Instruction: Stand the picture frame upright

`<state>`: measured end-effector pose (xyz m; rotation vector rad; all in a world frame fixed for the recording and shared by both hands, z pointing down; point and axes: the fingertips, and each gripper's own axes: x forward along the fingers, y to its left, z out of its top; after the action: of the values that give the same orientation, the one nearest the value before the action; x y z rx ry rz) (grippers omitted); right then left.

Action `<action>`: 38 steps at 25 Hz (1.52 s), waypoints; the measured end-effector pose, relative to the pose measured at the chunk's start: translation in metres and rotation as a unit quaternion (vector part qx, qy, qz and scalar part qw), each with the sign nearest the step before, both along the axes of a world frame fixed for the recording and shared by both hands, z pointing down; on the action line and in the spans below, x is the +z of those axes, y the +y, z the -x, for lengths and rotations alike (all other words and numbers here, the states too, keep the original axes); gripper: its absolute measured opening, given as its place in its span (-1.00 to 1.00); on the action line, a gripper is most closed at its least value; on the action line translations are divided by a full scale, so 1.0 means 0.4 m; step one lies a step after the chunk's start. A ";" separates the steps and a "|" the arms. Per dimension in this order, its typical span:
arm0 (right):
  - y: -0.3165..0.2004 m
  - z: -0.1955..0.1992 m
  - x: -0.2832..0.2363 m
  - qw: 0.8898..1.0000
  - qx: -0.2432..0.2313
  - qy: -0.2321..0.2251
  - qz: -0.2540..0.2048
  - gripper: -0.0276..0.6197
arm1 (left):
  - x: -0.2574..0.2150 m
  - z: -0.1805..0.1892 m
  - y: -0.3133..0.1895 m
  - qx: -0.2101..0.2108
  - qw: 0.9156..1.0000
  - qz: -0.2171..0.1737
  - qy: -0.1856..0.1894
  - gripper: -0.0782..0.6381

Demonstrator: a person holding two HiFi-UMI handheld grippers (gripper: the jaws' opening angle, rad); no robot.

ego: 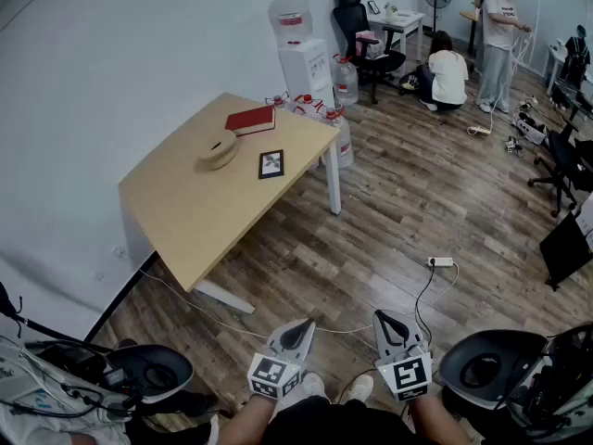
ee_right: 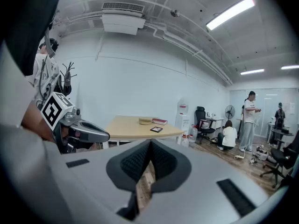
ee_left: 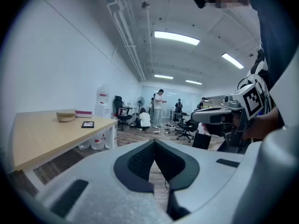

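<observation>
In the head view, you are holding the left gripper (ego: 298, 330) and the right gripper (ego: 387, 323) side by side at the bottom edge, over the wooden floor (ego: 389, 211) and well apart from the table (ego: 199, 221). The picture frame (ego: 271, 163) is lying flat on the tabletop, towards its far end and near the edge that faces the open floor. A round tan object (ego: 220, 148) is sitting just beside the frame, and a red book (ego: 250, 120) is lying beyond both, by the table's far edge. A water dispenser (ego: 304, 58) is standing past that far end.

In the left gripper view, your left claw is sitting closed, its dark pads meeting at the tip with nothing between them. The table is showing off to the left with the frame flat near its far corner, and your right gripper is reaching in from the right.

In the right gripper view, your right claw is likewise closed and gripping nothing. The table is lying ahead, the frame flat near its right-hand edge, and your left gripper is showing at the left
</observation>
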<state>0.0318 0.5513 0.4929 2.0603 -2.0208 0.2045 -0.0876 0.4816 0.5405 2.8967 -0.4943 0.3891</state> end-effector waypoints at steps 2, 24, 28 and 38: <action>-0.018 0.034 -0.011 1.000 0.004 0.004 -0.006 -0.89 | -0.009 0.041 -0.033 -0.005 1.000 -0.016 0.003 -0.79; -0.165 0.233 -0.118 0.995 0.058 -0.030 -0.081 -0.89 | -0.095 0.251 -0.176 0.062 0.996 -0.036 0.044 -0.79; -0.171 0.230 -0.128 0.995 0.053 -0.020 -0.083 -0.89 | -0.100 0.263 -0.189 0.054 0.997 -0.033 0.046 -0.79; -0.323 0.100 -0.140 0.993 0.034 -0.022 -0.111 -0.89 | -0.106 0.165 -0.347 0.020 0.998 -0.050 0.040 -0.79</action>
<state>-0.0081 0.4221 0.4368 2.2787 -2.0833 0.0403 -0.1536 0.3429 0.4982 3.0092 -0.4565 0.2611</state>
